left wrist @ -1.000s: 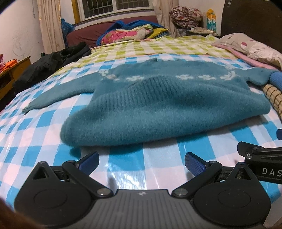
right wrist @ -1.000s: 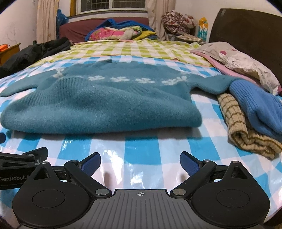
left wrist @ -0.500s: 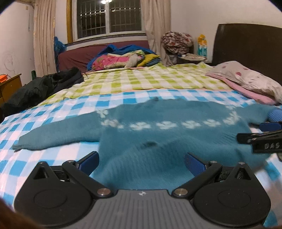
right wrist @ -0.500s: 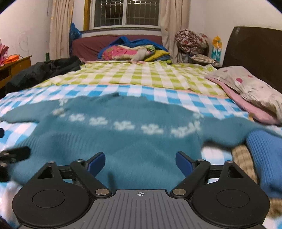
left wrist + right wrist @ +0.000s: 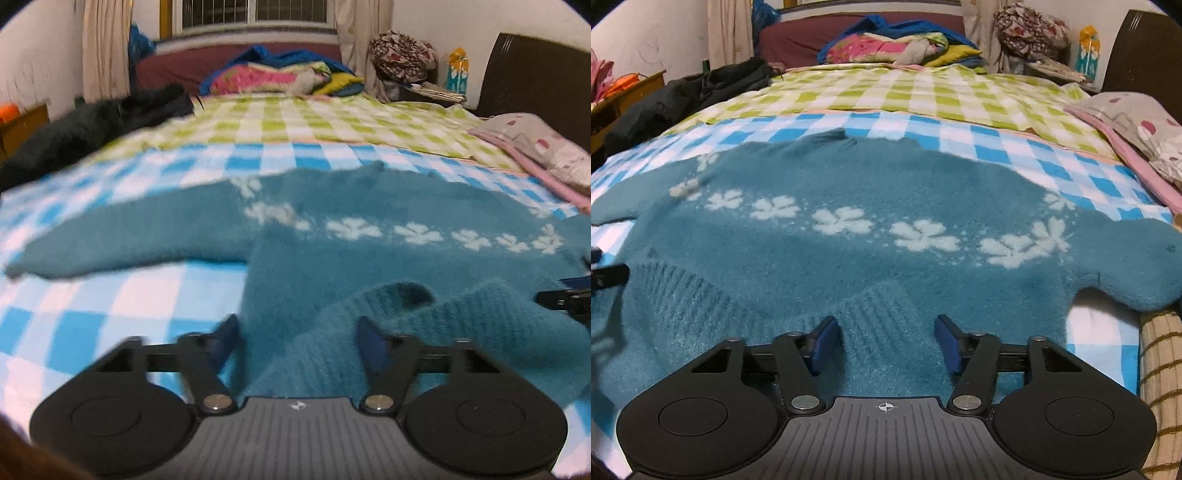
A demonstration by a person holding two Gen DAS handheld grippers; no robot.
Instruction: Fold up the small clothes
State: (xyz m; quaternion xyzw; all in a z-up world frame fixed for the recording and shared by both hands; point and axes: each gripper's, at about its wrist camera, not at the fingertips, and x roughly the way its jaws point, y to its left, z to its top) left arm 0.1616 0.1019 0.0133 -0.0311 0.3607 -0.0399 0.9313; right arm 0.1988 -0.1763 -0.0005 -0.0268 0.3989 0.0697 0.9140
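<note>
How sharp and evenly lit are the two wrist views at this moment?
Left wrist view: motion blur smears the teal sweater, the left gripper and the blue checked cloth. Right wrist view: much sharper, with crisp white flowers and ribbed hem. Both show fisheye bending, dark corners and warm indoor light.

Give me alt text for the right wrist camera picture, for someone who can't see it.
A teal knit sweater with a row of white flowers lies spread on a blue-and-white checked sheet, its ribbed hem bunched between the closing jaws of the right gripper. Beyond it are a green checked cover and piled bedding under a window.
</note>
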